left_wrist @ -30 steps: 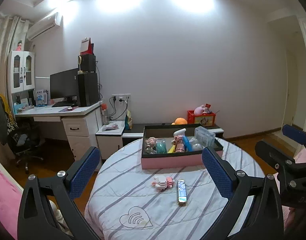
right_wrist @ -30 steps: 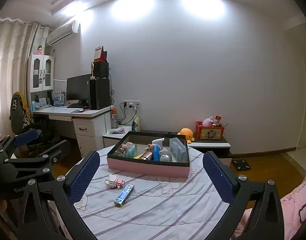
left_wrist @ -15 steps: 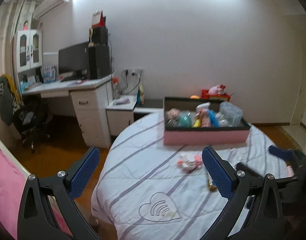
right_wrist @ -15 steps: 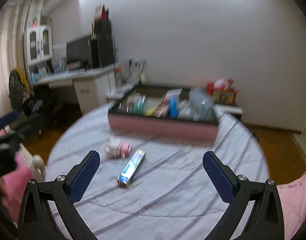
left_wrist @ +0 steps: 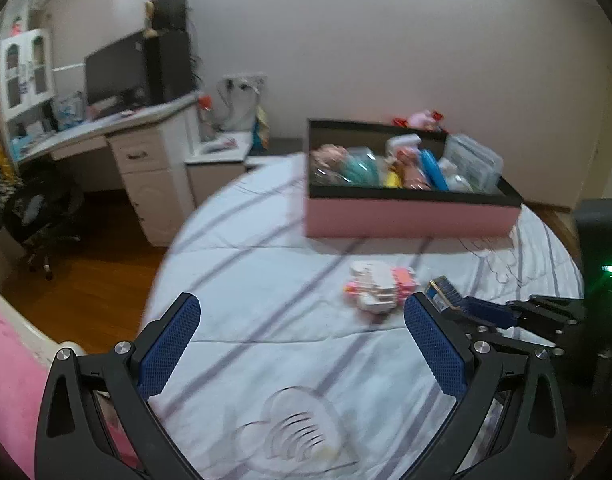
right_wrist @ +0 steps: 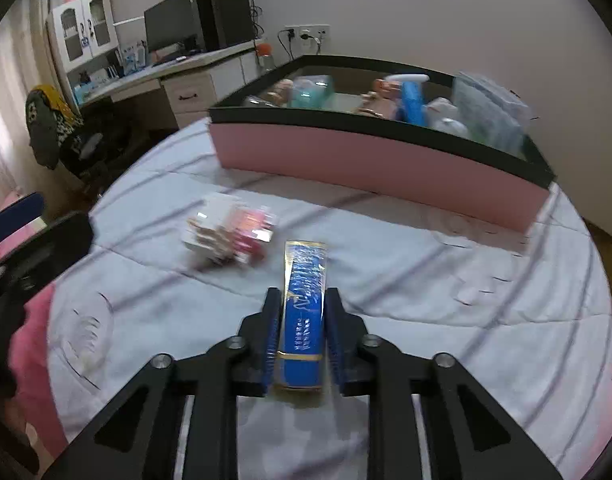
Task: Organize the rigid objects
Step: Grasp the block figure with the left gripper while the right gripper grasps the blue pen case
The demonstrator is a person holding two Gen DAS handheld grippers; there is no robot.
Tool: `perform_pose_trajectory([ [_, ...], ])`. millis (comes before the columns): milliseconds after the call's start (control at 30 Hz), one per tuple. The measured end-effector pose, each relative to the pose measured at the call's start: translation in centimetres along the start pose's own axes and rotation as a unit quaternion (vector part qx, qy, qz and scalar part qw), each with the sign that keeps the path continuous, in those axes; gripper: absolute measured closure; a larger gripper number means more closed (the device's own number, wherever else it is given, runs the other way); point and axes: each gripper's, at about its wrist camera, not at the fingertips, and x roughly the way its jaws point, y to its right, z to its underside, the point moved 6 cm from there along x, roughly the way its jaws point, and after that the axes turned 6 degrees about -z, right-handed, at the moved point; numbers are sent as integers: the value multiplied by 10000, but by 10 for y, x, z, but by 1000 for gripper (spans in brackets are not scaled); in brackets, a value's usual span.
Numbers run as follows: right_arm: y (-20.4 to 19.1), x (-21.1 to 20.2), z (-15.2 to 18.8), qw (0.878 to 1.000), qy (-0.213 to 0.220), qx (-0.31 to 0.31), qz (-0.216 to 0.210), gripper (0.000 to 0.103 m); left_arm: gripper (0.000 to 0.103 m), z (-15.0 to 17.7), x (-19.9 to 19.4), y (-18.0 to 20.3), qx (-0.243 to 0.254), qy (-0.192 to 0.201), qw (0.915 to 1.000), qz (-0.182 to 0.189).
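Note:
A long blue box with gold edges [right_wrist: 303, 308] lies on the striped round table [right_wrist: 426, 320]. My right gripper [right_wrist: 301, 300] is shut on its near half, pads pressing both long sides. In the left wrist view the box [left_wrist: 440, 294] shows at the right, with the right gripper [left_wrist: 472, 310] on it. A pink and white block toy [right_wrist: 229, 236] lies just left of the box; in the left wrist view the toy [left_wrist: 380, 288] sits ahead. My left gripper [left_wrist: 301, 336] hangs open above the cloth, nothing between its fingers. A pink box with a black rim [right_wrist: 370, 156] stands behind, holding several items.
A white desk [left_wrist: 137, 136] with a monitor and a dark office chair [left_wrist: 37, 208] stand to the left over a wooden floor. A pink cushion edge [left_wrist: 5, 360] is at the near left. A heart emblem [left_wrist: 293, 428] marks the cloth at the near edge.
Both grippers came down and closer to the table. The right gripper, open before, has shut on the blue box. The left gripper stays open.

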Motion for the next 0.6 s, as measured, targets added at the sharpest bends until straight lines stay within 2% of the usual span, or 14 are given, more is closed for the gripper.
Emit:
perform_pose_trajectory([
  [200, 35, -22, 9, 9996, 116, 220, 92, 82, 0, 3, 39, 47, 264, -505, 9978, 335],
  [367, 58, -25, 7, 9991, 158, 398, 72, 82, 1, 1, 64, 63, 398, -846, 9953, 235],
  [400, 60, -25, 6, 9990, 166, 421, 45, 82, 4, 1, 70, 64, 410, -890, 9950, 181],
  [467, 63, -24, 5, 9989, 175, 427, 5, 82, 23, 3, 78, 65, 441, -1053, 9933, 158],
  [500, 64, -23, 4, 9990, 164, 426, -19, 82, 23, 3, 80, 65, 440, -1091, 9929, 159],
  [533, 64, -22, 3, 9989, 169, 436, -44, 82, 29, 2, 80, 63, 431, -1058, 9933, 200],
  [567, 64, -22, 2, 9988, 177, 442, -65, 82, 40, 0, 78, 62, 394, -994, 9940, 221],
  [600, 65, -22, 1, 9988, 187, 438, -75, 82, 40, -3, 76, 61, 350, -916, 9949, 220],
])
